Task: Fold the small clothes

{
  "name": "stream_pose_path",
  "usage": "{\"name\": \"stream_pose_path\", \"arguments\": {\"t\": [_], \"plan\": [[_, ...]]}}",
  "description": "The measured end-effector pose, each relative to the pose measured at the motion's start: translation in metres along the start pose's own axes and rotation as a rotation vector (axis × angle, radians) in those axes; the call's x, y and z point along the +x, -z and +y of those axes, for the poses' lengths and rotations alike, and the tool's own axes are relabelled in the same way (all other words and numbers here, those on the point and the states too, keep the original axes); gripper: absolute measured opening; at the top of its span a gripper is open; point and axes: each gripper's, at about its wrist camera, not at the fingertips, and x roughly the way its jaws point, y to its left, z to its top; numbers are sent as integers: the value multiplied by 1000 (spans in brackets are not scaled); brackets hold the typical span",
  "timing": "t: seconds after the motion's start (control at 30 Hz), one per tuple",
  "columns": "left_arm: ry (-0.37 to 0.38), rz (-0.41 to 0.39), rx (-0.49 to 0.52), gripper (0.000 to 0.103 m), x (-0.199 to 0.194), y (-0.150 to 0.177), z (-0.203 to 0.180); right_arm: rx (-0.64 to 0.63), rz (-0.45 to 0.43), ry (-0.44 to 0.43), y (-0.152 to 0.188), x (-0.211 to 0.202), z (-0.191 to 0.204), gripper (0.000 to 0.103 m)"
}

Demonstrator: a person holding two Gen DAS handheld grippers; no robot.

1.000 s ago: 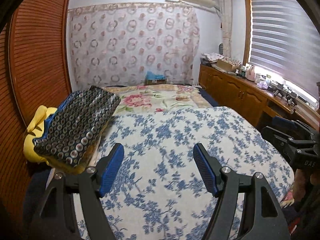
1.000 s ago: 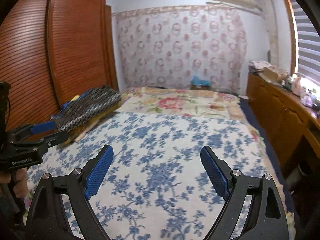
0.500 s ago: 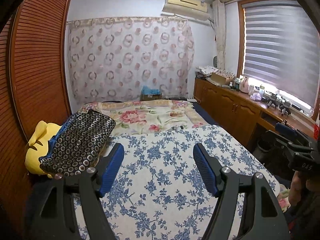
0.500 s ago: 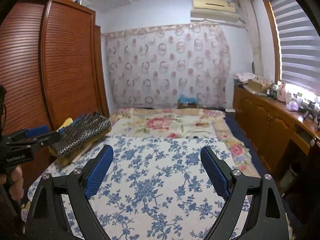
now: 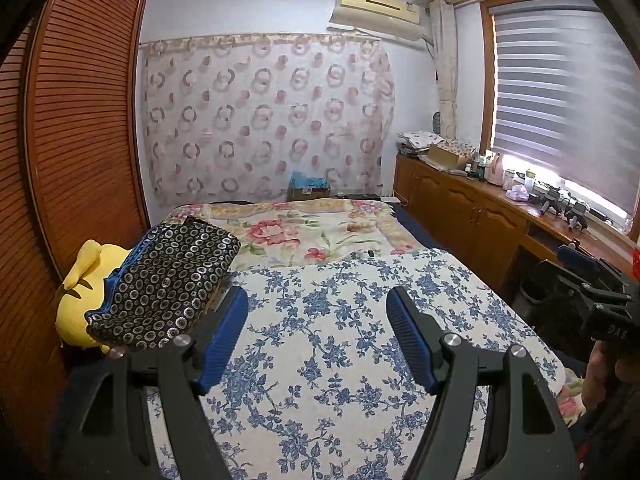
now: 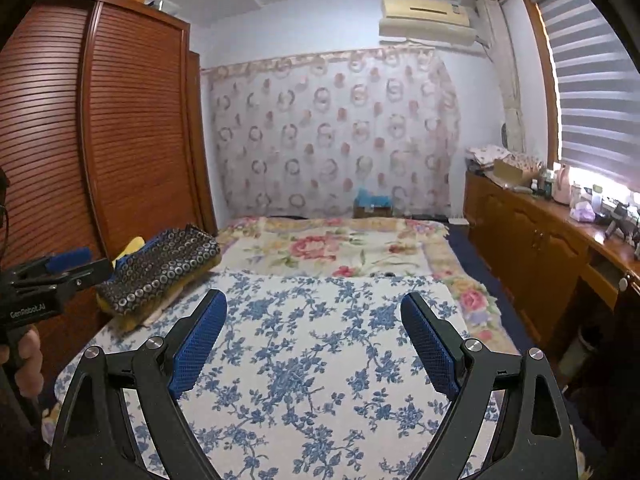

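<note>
A folded dark garment with a ring pattern (image 5: 168, 284) lies at the bed's left edge on a yellow cushion (image 5: 78, 300); it also shows in the right wrist view (image 6: 160, 272). My left gripper (image 5: 316, 312) is open and empty, held above the blue-flowered bedspread (image 5: 340, 340), to the right of the garment. My right gripper (image 6: 314, 312) is open and empty above the same bedspread (image 6: 312, 360). Each gripper shows at the edge of the other's view: the right one (image 5: 592, 280), the left one (image 6: 60, 268).
A brown louvred wardrobe (image 5: 72, 140) stands along the left. A wooden counter with bottles and boxes (image 5: 500, 200) runs under the window on the right. A rose-patterned blanket (image 5: 300, 232) covers the far bed half. A patterned curtain (image 5: 264, 124) hangs behind.
Both grippers have drawn back and tilted upward, so the bed sits lower and farther in both views and more ceiling shows. Both stay open and empty.
</note>
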Motion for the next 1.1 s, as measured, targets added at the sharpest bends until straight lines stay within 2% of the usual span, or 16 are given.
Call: {"name": "stream_pose_path", "arguments": {"t": [1.1], "plan": [[-2, -3, 4, 72, -2, 4, -3, -2, -1, 0, 2, 2, 2, 91]]}}
